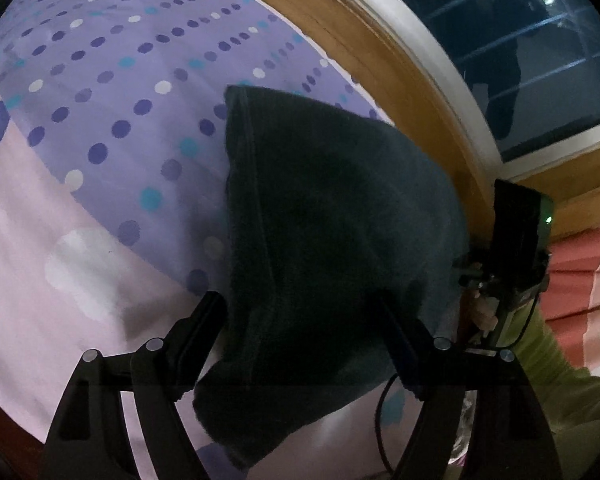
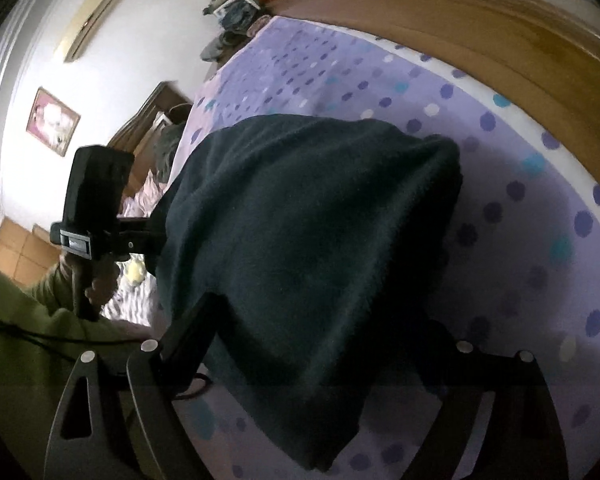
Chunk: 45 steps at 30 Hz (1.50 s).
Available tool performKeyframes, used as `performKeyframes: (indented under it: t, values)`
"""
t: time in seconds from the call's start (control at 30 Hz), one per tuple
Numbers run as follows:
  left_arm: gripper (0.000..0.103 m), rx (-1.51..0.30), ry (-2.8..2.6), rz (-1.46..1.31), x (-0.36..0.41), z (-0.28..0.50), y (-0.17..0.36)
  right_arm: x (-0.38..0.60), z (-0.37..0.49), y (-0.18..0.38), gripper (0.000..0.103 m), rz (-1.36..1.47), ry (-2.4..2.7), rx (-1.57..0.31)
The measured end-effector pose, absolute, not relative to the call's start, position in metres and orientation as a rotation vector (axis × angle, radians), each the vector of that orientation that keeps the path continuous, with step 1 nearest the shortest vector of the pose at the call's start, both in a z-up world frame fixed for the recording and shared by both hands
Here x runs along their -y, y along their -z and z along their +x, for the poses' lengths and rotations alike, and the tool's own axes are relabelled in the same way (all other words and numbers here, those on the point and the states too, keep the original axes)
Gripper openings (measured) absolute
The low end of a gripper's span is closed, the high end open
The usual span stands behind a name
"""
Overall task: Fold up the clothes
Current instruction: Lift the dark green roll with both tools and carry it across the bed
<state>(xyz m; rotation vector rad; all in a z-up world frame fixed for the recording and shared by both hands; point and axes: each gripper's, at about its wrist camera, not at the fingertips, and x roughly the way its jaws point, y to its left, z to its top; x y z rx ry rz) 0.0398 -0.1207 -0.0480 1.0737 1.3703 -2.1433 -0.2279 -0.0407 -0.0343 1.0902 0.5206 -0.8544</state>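
A dark teal fleece garment (image 1: 332, 200) (image 2: 308, 208) lies bunched on a lilac dotted bedsheet (image 1: 120, 100) (image 2: 500, 160). In the left wrist view my left gripper (image 1: 298, 300) stands wide open, and the garment's near edge lies loosely between its fingers. In the right wrist view my right gripper (image 2: 324, 312) is just as wide open astride the opposite side of the same garment. Its right finger is partly hidden in shadow under the cloth. Neither pair of pads presses on the fabric. Each view shows the other tool's black body (image 1: 516, 240) (image 2: 96, 200) beside the garment, its fingers hidden behind the cloth.
A wooden bed frame (image 1: 380, 60) (image 2: 460, 12) runs along the far side, with a dark window (image 1: 520, 40) above it. A person's green sleeve (image 1: 560, 380) (image 2: 20, 320) is close by. Pink striped fabric (image 1: 580, 272) and a distant pile of clothes (image 2: 228, 12) lie around the bed.
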Motion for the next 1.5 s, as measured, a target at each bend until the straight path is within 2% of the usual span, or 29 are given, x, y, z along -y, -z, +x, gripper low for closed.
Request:
performKeyframes:
  t: [0.07,0.1,0.13,0.2,0.23,0.3,0.4,0.6,1.03,1.5]
  values:
    - [0.082,-1.329,2.146,1.093,0.12,0.033,0.046,0.046,-0.229,0.037,0.092,1.104,0.849,-0.483]
    - [0.084,-1.309,2.149,1.102,0.119,0.03,0.046,0.049,-0.229,0.038,0.1,1.105,0.846,-0.477]
    - [0.084,-1.289,2.152,1.111,0.118,0.027,0.045,0.051,-0.225,0.038,0.103,1.095,0.841,-0.48]
    - [0.085,-1.265,2.17,1.13,0.115,0.024,0.044,0.054,-0.209,0.036,0.102,1.015,0.866,-0.533]
    - [0.085,-1.257,2.186,1.14,0.114,0.02,0.044,0.055,-0.2,0.035,0.1,0.972,0.888,-0.562]
    - [0.069,-1.25,2.224,1.131,0.111,0.016,0.043,0.054,-0.196,0.034,0.09,0.969,0.92,-0.554]
    - [0.064,-1.28,2.262,1.077,0.112,0.019,0.042,0.051,-0.208,0.031,0.069,1.029,0.95,-0.475]
    - [0.052,-1.308,2.313,0.973,0.112,0.033,0.034,0.041,-0.194,0.007,0.058,1.003,1.053,-0.442]
    - [0.052,-1.156,2.329,0.759,0.149,0.114,-0.015,0.072,-0.112,-0.054,0.057,0.804,1.118,-0.408]
    - [0.052,-1.059,2.196,0.621,0.263,0.271,-0.049,0.231,0.031,-0.074,0.057,0.734,0.976,-0.443]
